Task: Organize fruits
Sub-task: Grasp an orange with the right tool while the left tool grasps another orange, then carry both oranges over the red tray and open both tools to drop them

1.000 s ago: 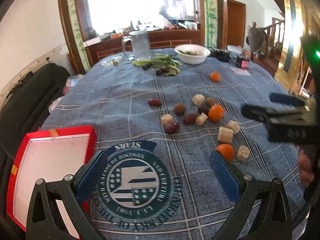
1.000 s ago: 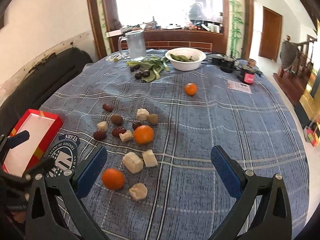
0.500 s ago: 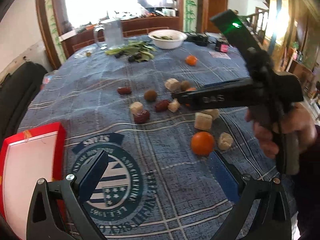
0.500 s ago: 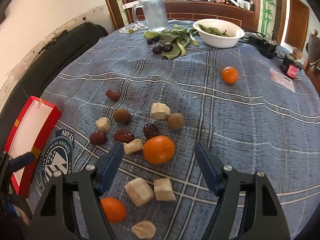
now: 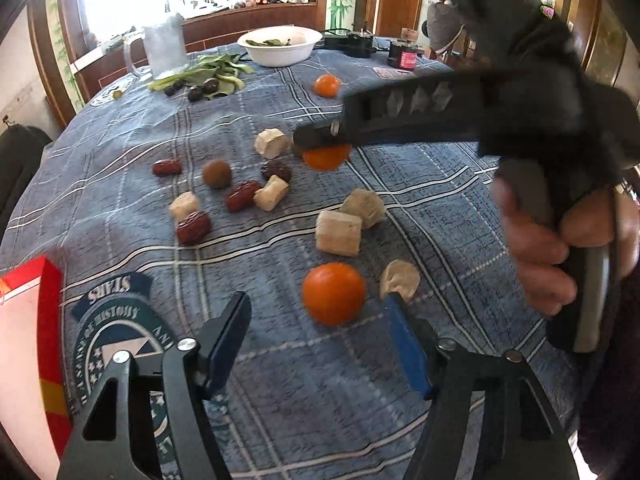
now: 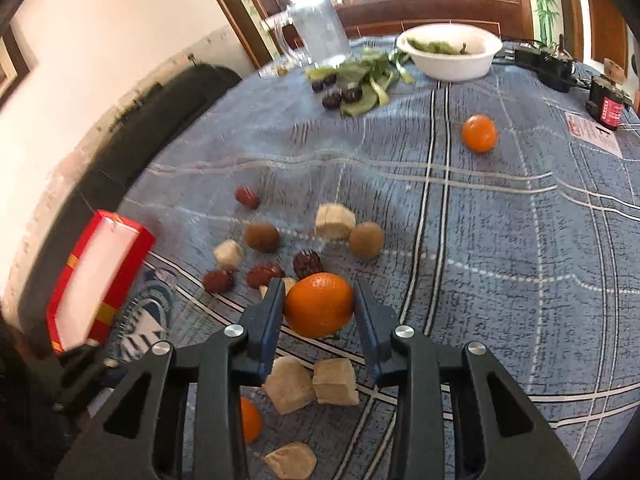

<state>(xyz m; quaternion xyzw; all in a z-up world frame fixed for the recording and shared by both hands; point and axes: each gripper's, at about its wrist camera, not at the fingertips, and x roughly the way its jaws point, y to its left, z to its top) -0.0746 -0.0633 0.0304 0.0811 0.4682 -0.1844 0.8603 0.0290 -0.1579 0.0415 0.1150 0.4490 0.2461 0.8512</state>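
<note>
Oranges, red dates, brown round fruits and pale chunks lie scattered on a blue plaid tablecloth (image 5: 420,184). My right gripper (image 6: 320,308) has its blue pads on both sides of an orange (image 6: 319,305) and is shut on it; this also shows in the left wrist view (image 5: 326,156). My left gripper (image 5: 320,344) is open just in front of another orange (image 5: 334,299) that rests on the cloth. A third orange (image 6: 479,133) lies farther back. A red tray (image 6: 96,276) with a white inside sits at the left edge.
A white bowl (image 6: 450,56) of greens, a glass pitcher (image 6: 320,34), leafy greens with dark fruits (image 6: 352,84) and dark gadgets (image 6: 606,104) stand at the far side. A dark sofa (image 6: 160,108) borders the table on the left.
My right gripper has moved down and forward and closed around the middle orange. My left gripper has advanced toward the nearest orange and narrowed somewhat, still open.
</note>
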